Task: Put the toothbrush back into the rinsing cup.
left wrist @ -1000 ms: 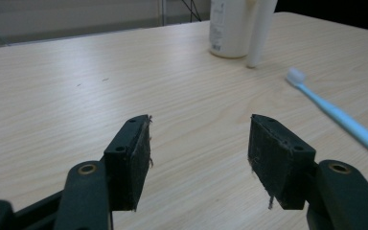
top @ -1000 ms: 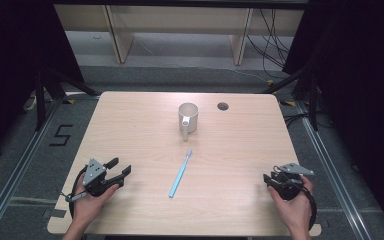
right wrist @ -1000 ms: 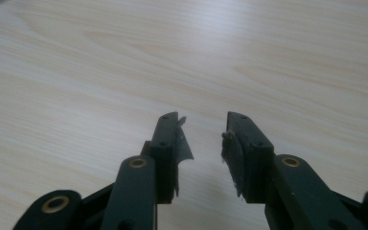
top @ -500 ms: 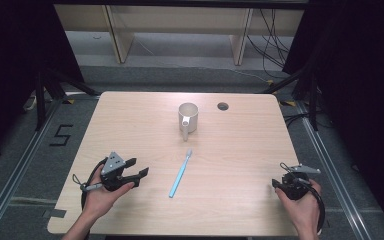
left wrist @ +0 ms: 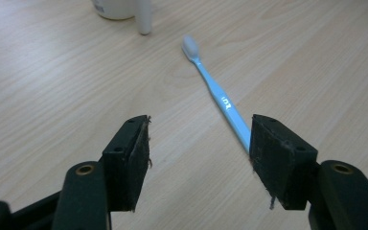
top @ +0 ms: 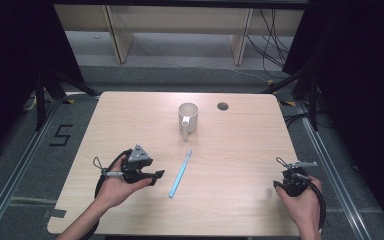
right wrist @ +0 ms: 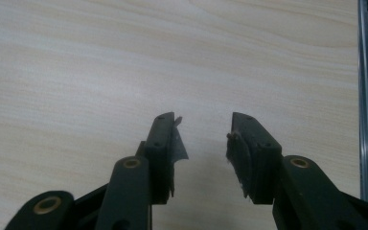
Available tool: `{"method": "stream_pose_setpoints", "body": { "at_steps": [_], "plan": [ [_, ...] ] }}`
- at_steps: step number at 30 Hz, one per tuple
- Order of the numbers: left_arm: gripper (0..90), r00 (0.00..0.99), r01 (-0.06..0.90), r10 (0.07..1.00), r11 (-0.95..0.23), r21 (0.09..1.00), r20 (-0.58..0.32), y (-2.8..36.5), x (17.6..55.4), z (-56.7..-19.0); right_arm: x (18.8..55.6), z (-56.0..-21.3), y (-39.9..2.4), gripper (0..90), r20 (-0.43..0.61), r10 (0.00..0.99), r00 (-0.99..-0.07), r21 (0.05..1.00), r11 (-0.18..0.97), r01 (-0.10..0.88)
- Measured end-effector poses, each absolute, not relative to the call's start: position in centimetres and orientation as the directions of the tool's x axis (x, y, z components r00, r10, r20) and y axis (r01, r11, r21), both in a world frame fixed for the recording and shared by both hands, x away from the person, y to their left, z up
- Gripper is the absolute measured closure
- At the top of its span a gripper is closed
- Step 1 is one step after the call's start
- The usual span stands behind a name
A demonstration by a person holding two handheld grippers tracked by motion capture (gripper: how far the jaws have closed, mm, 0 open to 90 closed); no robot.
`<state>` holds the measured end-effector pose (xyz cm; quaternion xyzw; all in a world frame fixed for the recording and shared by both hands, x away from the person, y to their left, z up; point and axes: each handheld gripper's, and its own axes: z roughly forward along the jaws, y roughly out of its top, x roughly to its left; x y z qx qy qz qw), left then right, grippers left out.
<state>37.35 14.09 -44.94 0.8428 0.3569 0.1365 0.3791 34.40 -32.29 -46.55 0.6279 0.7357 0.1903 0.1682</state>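
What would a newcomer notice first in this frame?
The light blue toothbrush lying flat mid-table, bristle end toward the white mug standing behind it. The left tongs sit open just left of the handle, aimed at it. The right tongs rest open near the table's right edge, holding nothing.

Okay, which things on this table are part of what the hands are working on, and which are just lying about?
In the job:
- blue toothbrush, which the open left gripper is closest to
- white mug, probably, just beyond the brush head

Lying about:
- round hole in the table
- right gripper, open, away near the table's right edge
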Motion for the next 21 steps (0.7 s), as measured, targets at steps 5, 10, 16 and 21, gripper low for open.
{"method": "stream_pose_setpoints", "body": {
  "at_steps": [5, 10, 16, 21],
  "plan": [
    [42.3, 0.706, 0.532, 0.705, -0.465, 0.708, -0.066, 13.1, 38.1, -44.8, 35.0, -46.0, -32.2, 61.8, -0.010, 0.981, -0.196, 0.446, 0.180, 0.877],
    [42.1, 0.707, 0.561, 0.703, -0.490, 0.667, -0.077, 11.8, 38.8, -44.7, 35.6, -45.7, -31.8, 58.2, 0.018, 0.983, -0.180, 0.368, 0.161, 0.916],
    [43.0, 0.693, 0.599, 0.712, -0.478, 0.643, -0.116, 10.7, 39.8, -45.0, 36.4, -45.3, -31.2, 56.3, 0.016, 0.984, -0.179, 0.356, 0.162, 0.920],
    [43.5, 0.686, 0.627, 0.714, -0.479, 0.614, -0.143, 10.2, 40.3, -45.3, 36.6, -45.3, -30.6, 56.3, 0.023, 0.986, -0.162, 0.345, 0.145, 0.927]
  ]
}}
